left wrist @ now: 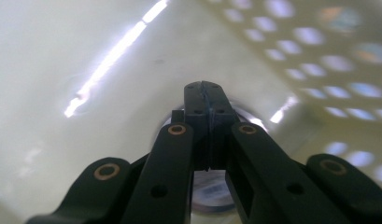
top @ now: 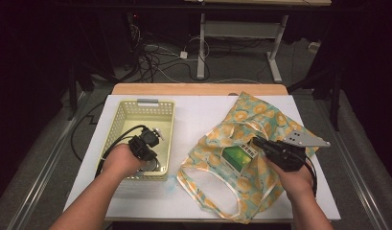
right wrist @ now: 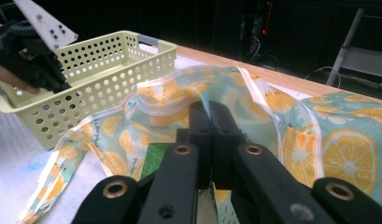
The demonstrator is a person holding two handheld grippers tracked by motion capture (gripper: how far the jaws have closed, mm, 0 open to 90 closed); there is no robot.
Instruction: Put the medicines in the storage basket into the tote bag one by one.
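Our left gripper (left wrist: pixel 205 88) has its 2 jaws pressed together, pinching a thin edge of something round and metallic (left wrist: pixel 212 189) on the floor of the yellow basket (top: pixel 169 125), at its near end. We can't name it. Our right gripper (right wrist: pixel 208 109) is clamped on the rim of the lemon-print bag (right wrist: pixel 347 154), we judge to hold its mouth open; a green box (top: pixel 237 157) sits inside. The basket sits by the desk's (top: pixel 198 112) left edge, the bag towards the right.
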